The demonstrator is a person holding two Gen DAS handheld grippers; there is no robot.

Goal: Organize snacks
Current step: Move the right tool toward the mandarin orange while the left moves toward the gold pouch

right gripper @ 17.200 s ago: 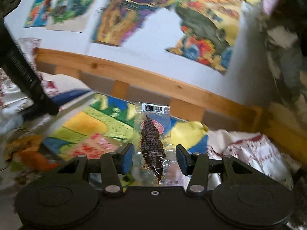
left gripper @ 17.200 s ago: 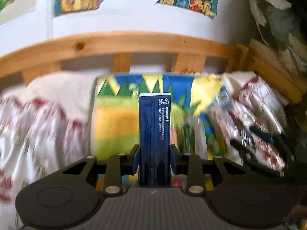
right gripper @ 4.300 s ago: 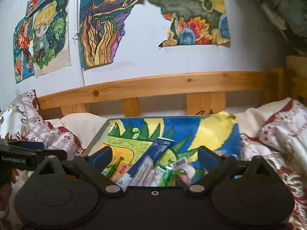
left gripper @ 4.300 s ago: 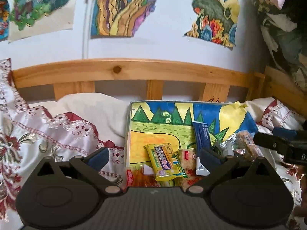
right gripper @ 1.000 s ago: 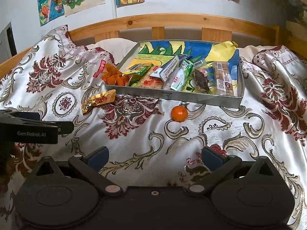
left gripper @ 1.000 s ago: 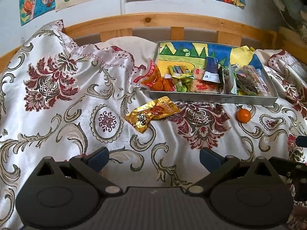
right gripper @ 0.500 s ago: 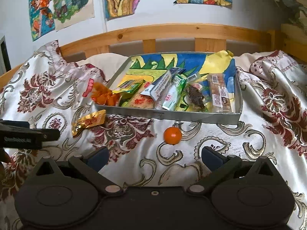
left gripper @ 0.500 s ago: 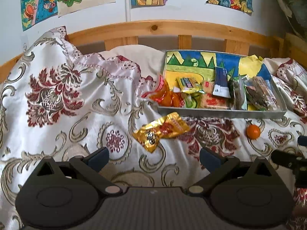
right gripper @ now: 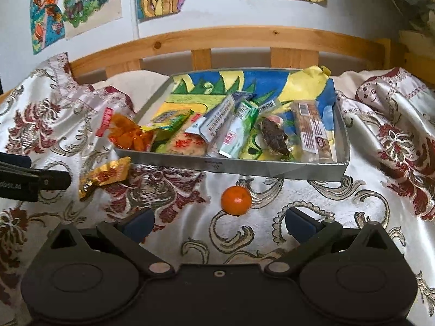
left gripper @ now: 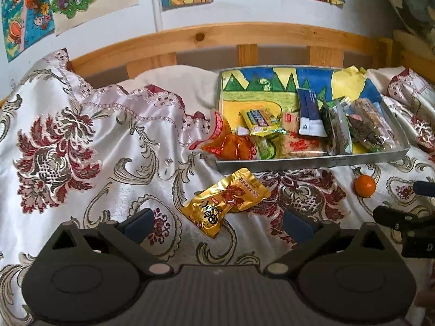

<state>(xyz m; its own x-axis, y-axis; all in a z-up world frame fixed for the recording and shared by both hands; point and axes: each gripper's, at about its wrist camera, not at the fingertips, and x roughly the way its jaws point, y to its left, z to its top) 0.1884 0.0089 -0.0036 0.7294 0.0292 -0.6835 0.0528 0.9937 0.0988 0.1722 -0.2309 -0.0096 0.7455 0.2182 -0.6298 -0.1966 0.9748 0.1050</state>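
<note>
2 snacks lie loose on the bedspread (left gripper: 81,125): gold packet (left gripper: 225,201) left, orange (right gripper: 236,196) right, both before the tray (right gripper: 272,167) of packets. My left gripper (left gripper: 217,224) and right gripper (right gripper: 218,224) gape wide, empty.

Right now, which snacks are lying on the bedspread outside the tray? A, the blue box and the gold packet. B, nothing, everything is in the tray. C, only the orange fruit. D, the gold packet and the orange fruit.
D: the gold packet and the orange fruit both lie on the bedspread in front of the tray, while the blue box sits inside the tray.
</note>
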